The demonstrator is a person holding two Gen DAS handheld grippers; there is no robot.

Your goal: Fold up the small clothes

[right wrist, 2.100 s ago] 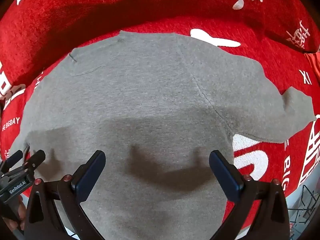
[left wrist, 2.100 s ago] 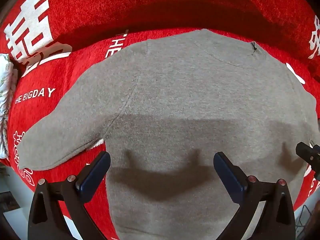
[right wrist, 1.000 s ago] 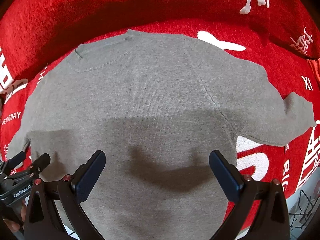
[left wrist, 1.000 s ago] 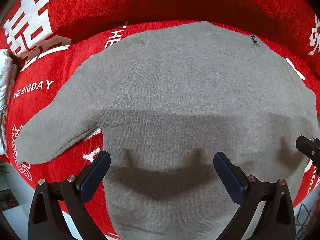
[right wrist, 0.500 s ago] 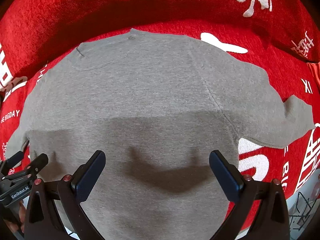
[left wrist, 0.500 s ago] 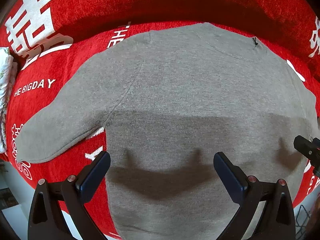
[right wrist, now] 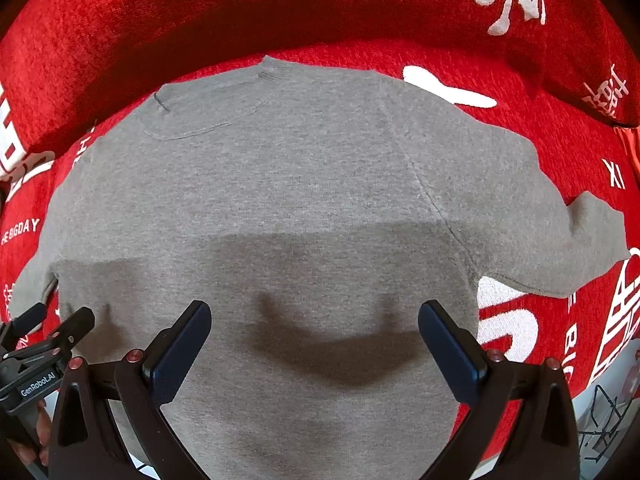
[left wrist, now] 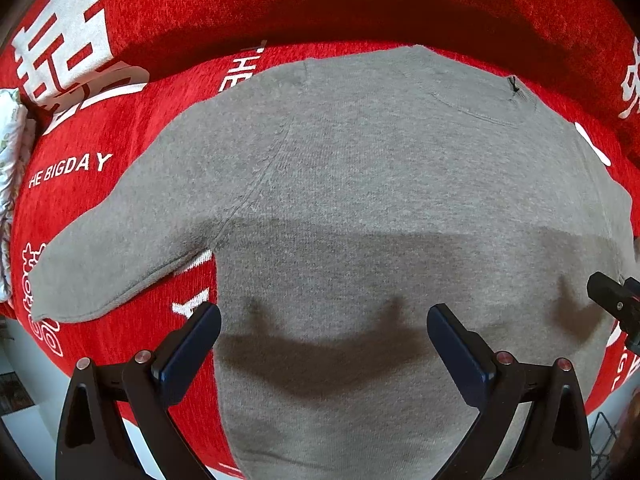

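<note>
A small grey sweater [left wrist: 380,200] lies flat on a red cover, collar away from me, both sleeves spread out. Its left sleeve [left wrist: 112,256] reaches far left; its right sleeve [right wrist: 560,240] reaches right in the right wrist view, where the body [right wrist: 300,200] fills the middle. My left gripper [left wrist: 322,332] is open and empty, hovering above the sweater's lower left body. My right gripper [right wrist: 314,328] is open and empty above the lower right body. The right gripper's tip [left wrist: 612,300] shows at the left view's right edge; the left gripper [right wrist: 40,340] shows at the right view's left edge.
The red cover [left wrist: 100,160] with white lettering lies over a cushioned seat with a raised back [right wrist: 280,12]. A patterned white cloth [left wrist: 12,152] sits at the far left edge. A wire rack [right wrist: 604,420] and pale floor show at lower right.
Both grippers stay open and have drifted only slightly over the sweater; the view shifted a little. The sweater has not moved.
</note>
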